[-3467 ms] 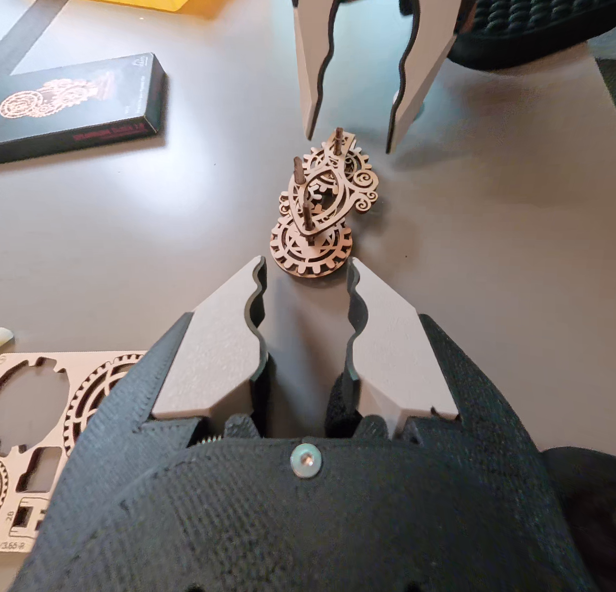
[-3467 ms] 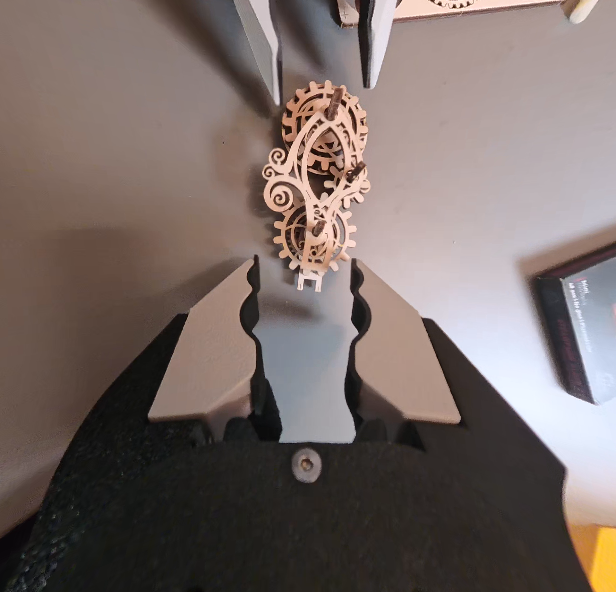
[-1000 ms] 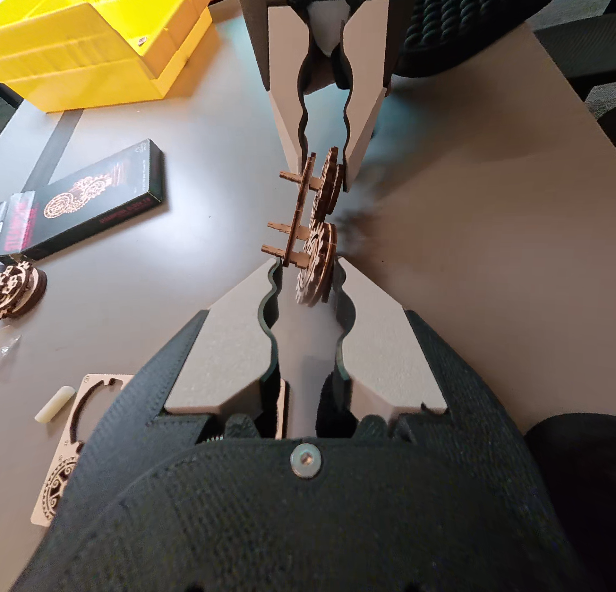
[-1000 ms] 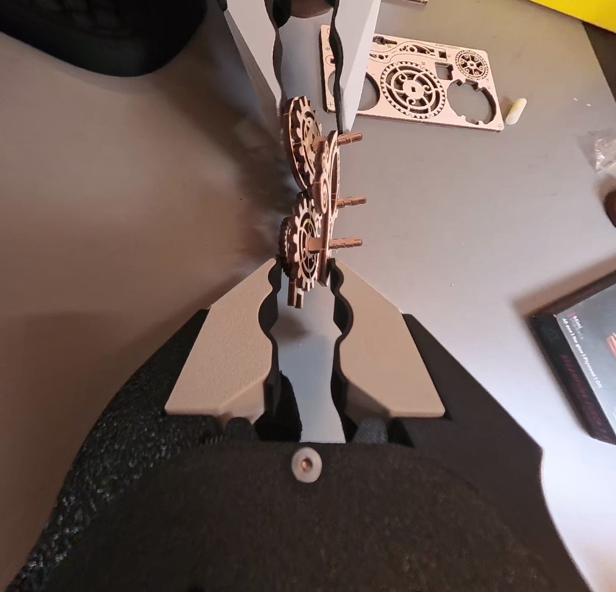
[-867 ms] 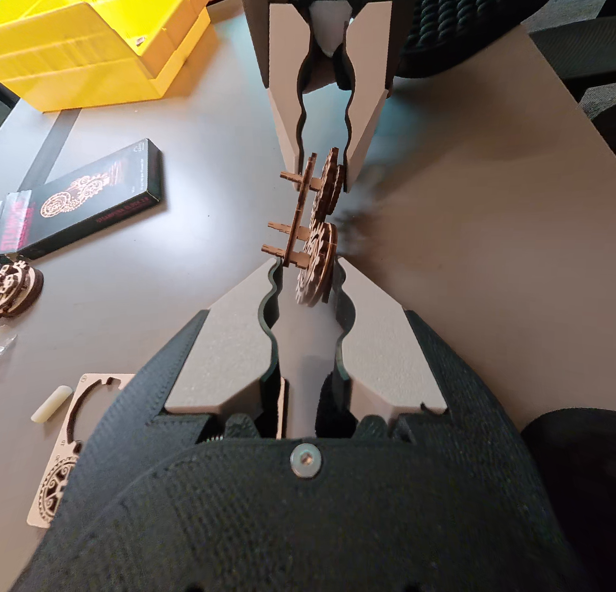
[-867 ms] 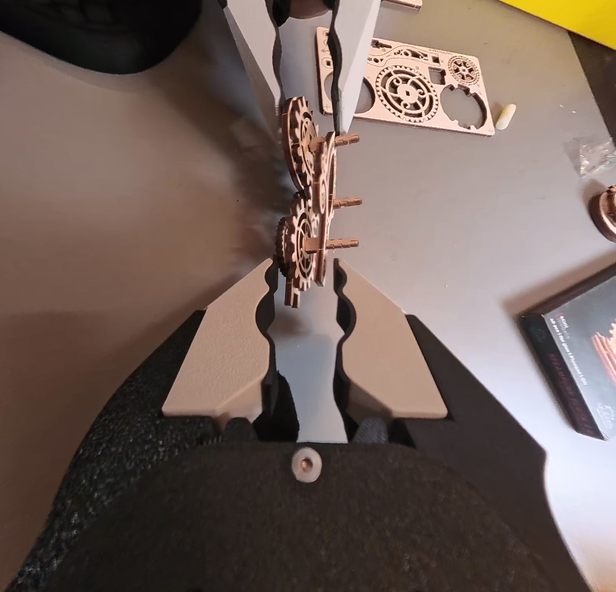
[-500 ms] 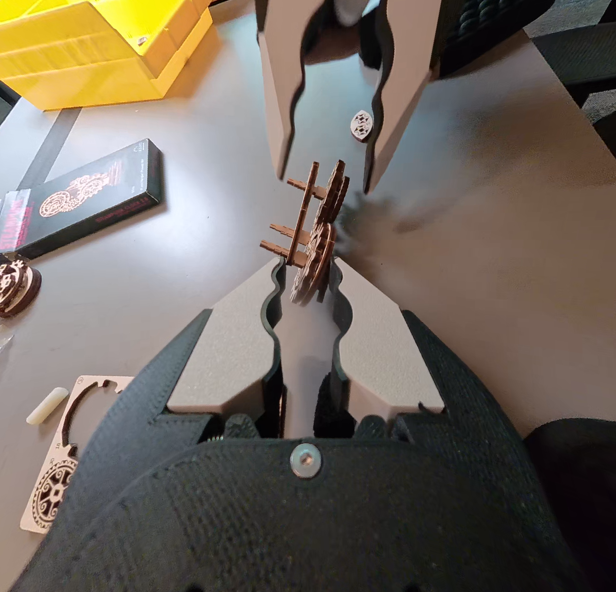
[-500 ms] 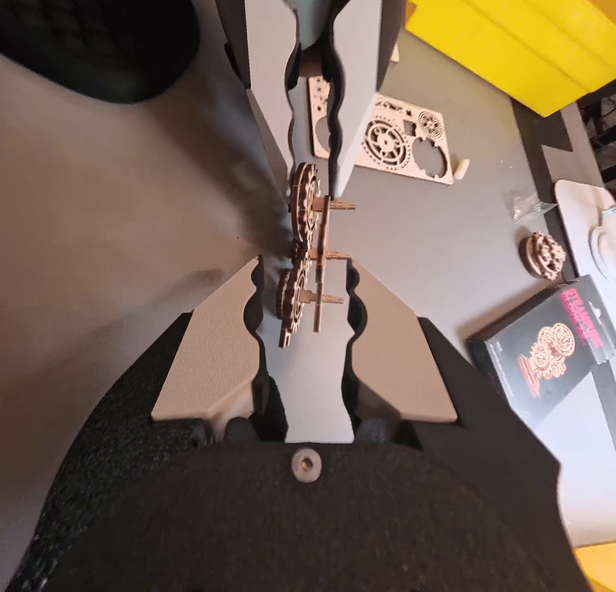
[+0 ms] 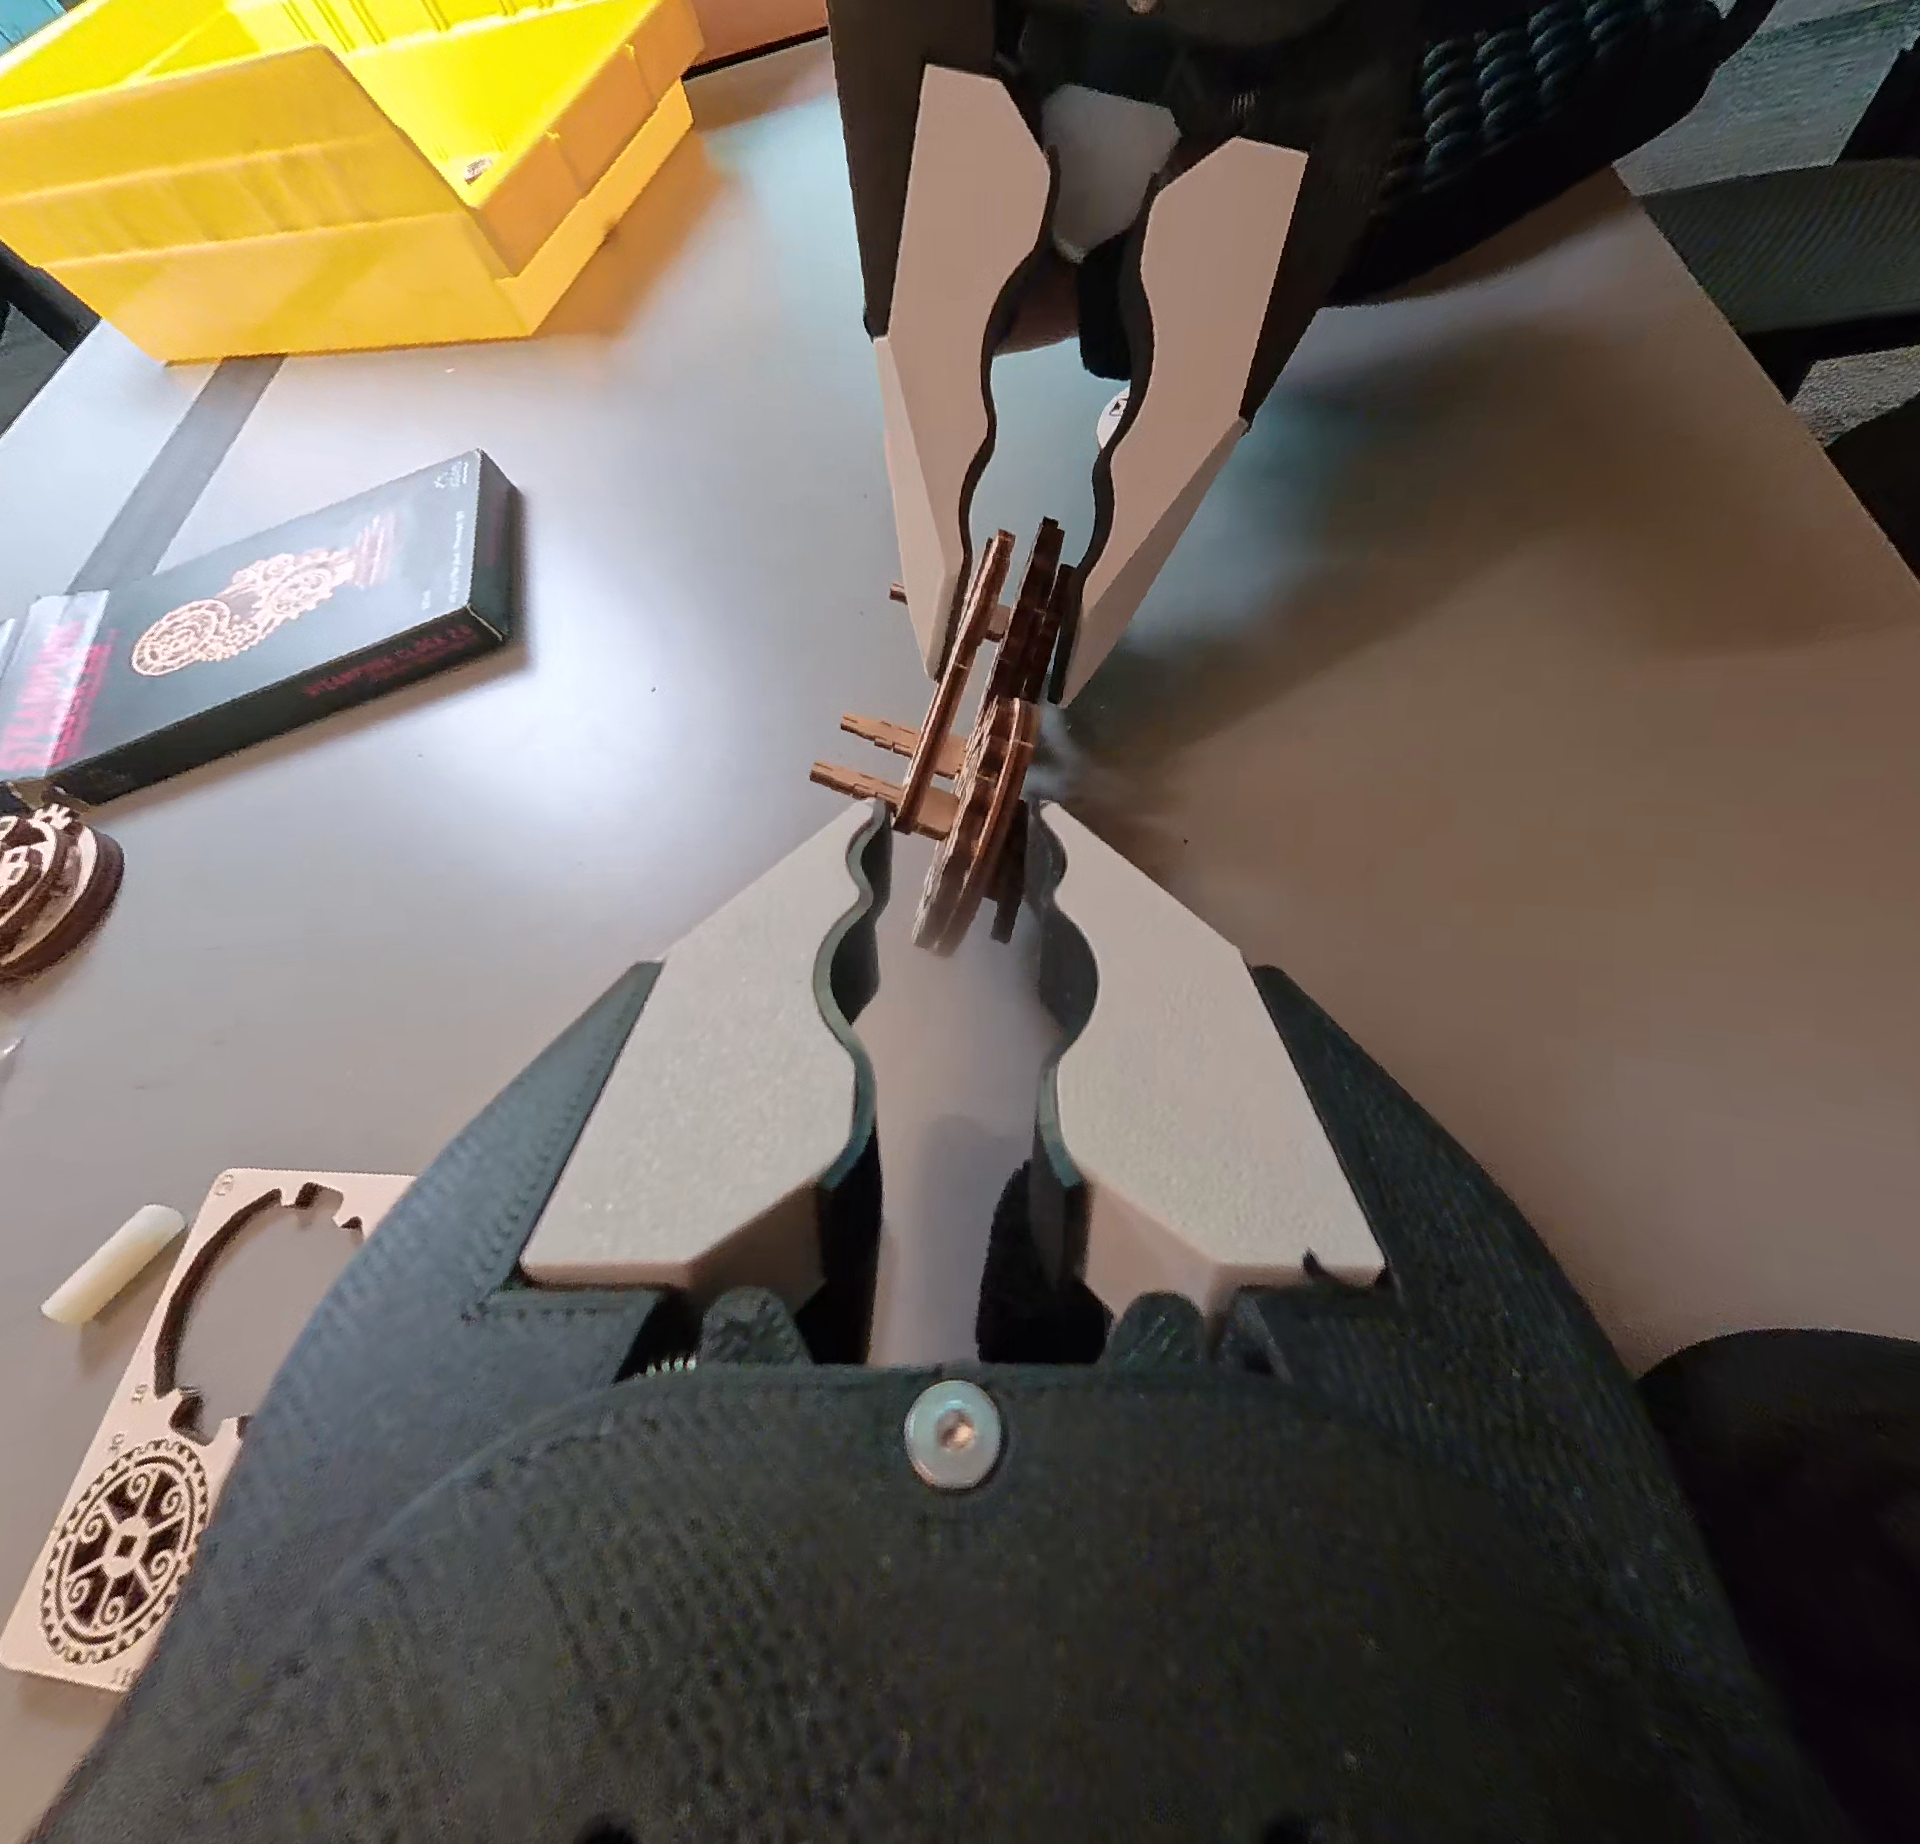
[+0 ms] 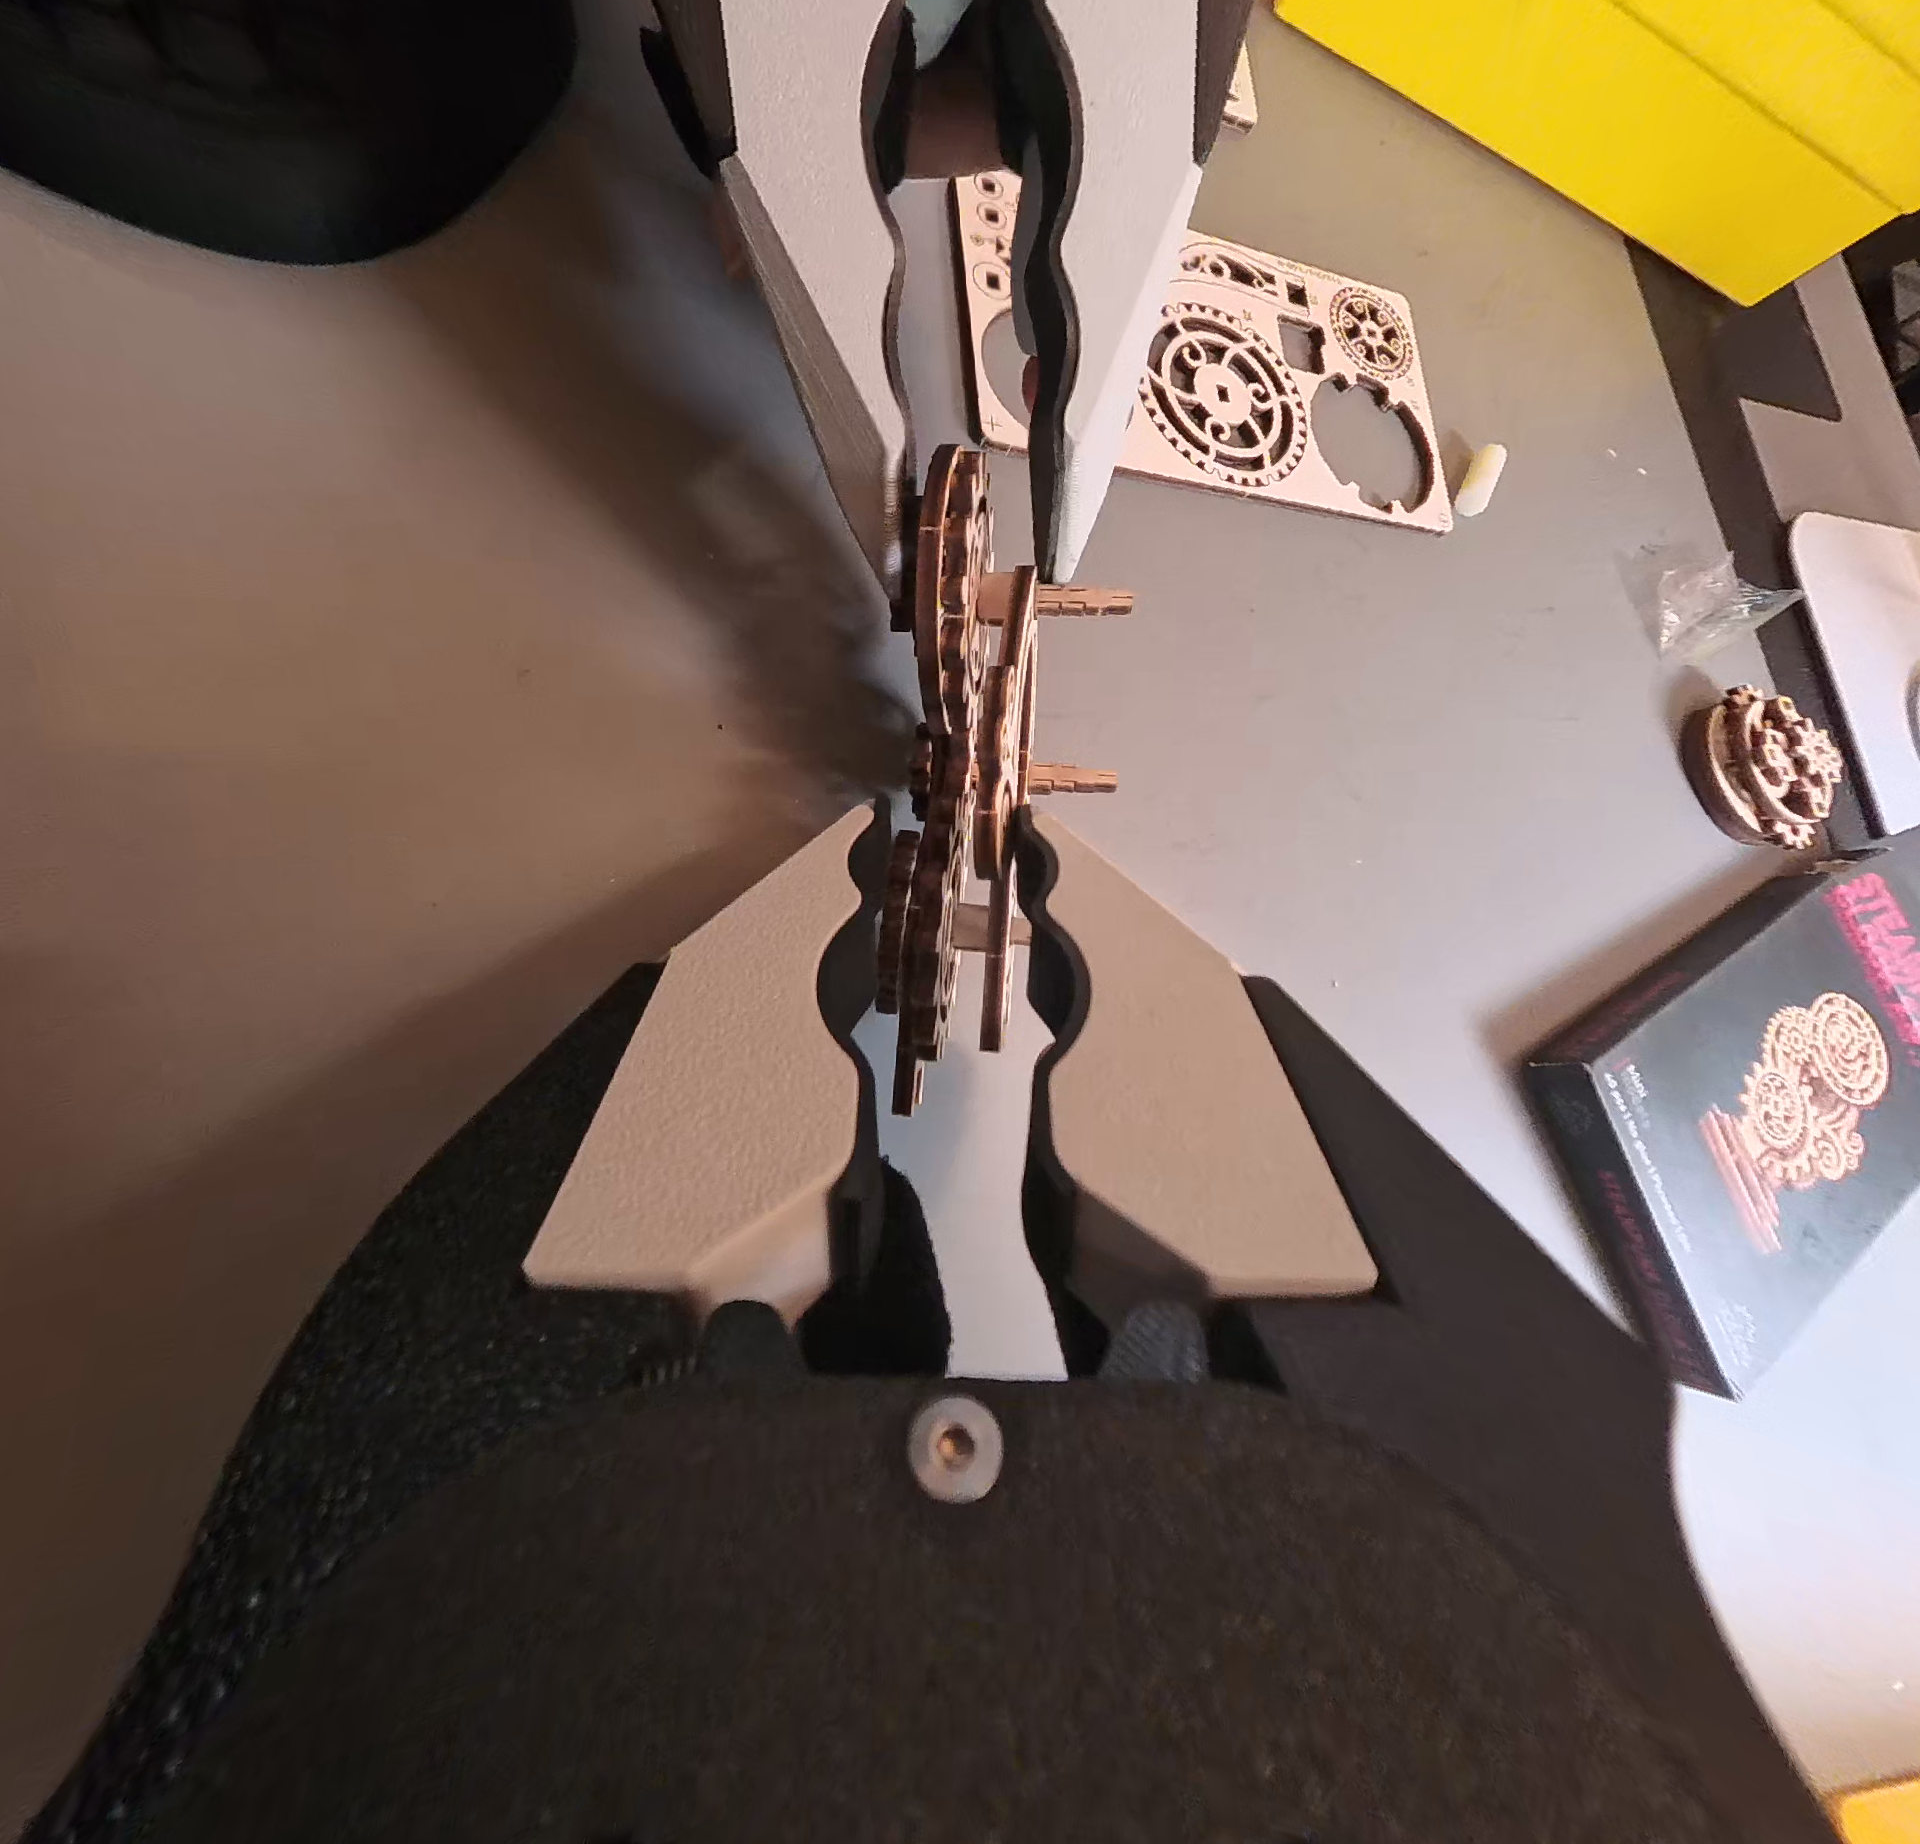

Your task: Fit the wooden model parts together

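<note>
Grey bench [image 9: 1455, 859] carries both tongs tip to tip: left tongs [image 9: 956, 818] and right tongs [image 10: 951, 818] each pinch one end of the wooden gear assembly [image 9: 977, 734] between them, above the surface.

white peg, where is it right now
The white peg lies flat on the table at the left edge of the left wrist view, just beside the cut-out wooden sheet; in the right wrist view it sits off that sheet's right edge.

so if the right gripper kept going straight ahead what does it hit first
The wooden gear assembly already sits between the right gripper fingertips; beyond it, the left gripper faces it head-on, holding the far end. Depth there is unclear.
</note>
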